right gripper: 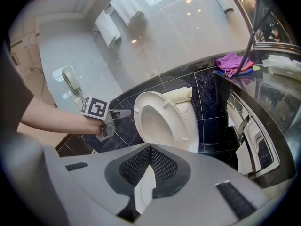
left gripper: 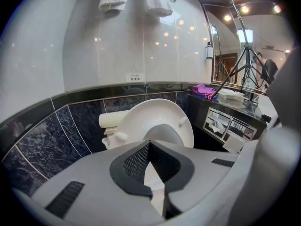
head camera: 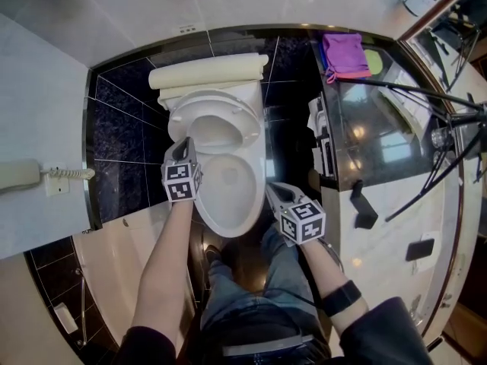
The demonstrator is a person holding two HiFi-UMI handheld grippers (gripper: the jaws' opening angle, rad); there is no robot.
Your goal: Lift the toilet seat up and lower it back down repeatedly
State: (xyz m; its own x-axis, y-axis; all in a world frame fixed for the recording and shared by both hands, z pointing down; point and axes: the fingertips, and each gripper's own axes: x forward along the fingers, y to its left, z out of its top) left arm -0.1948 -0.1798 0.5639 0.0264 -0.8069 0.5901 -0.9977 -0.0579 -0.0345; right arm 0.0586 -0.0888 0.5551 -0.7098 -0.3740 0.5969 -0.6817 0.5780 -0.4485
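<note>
A white toilet (head camera: 257, 192) stands against a dark tiled wall (head camera: 122, 128), its toilet seat (left gripper: 155, 112) raised and leaning back. The left gripper (head camera: 186, 143) and right gripper (head camera: 272, 191) flank the bowl, both with jaws pressed together and empty.

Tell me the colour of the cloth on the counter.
Purple; the cloth shows best in the head view.

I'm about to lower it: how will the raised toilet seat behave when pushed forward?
The toilet seat looks like a rigid moulded ring, so it should swing as one piece rather than flex. Standing near upright, a small push may tip it past balance and let it drop. Its glossy surface may let jaws slip.
</note>
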